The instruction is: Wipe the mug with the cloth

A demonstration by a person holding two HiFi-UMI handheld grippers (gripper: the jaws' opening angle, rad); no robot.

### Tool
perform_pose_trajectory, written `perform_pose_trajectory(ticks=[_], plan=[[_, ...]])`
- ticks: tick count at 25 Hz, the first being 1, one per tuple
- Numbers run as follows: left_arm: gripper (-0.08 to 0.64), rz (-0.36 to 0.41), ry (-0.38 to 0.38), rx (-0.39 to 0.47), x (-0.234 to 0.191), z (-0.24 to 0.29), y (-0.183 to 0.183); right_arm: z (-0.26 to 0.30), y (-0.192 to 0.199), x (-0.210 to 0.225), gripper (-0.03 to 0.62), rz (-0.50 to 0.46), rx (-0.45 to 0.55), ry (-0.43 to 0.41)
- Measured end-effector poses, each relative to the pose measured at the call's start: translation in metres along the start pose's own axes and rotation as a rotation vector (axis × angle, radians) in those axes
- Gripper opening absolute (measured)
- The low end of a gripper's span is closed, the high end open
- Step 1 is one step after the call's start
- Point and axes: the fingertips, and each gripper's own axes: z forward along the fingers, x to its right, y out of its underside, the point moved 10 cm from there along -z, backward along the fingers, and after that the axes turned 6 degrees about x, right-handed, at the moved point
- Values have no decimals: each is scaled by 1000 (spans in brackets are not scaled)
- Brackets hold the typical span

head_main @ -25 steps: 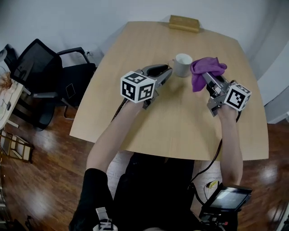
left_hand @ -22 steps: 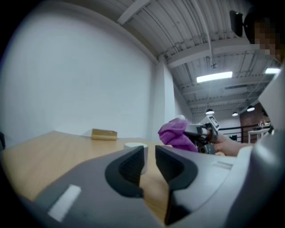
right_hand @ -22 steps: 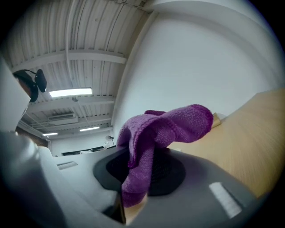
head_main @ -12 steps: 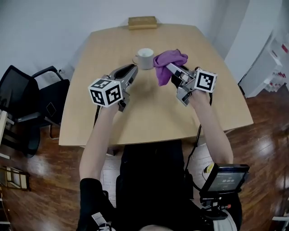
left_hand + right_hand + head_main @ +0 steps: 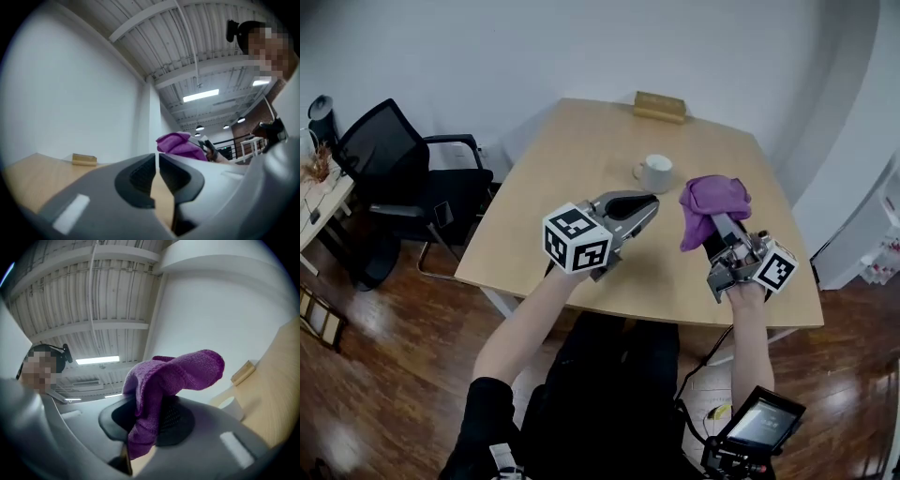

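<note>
Your right gripper (image 5: 718,228) clamps the purple knitted cloth (image 5: 711,198), apart from the white ceramic mug (image 5: 656,172). Your left gripper (image 5: 646,205) has just been closing, nearly together, empty. Wiping seems still undone.

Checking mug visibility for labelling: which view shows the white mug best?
The head view: the whole mug stands clear on the table. The right gripper view catches only a small part of it; the left gripper view shows none.

Even light, fisheye edges, perhaps soft
</note>
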Motion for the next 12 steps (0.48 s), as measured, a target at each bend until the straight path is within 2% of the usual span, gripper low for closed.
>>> perform_pose_trajectory(ticks=[5, 12], plan=[[35, 48, 7, 41, 44, -23, -16, -11, -2, -51, 75, -86, -4, -36], [23, 65, 20, 81, 115, -61, -33, -44, 19, -125, 75, -71, -15, -79]])
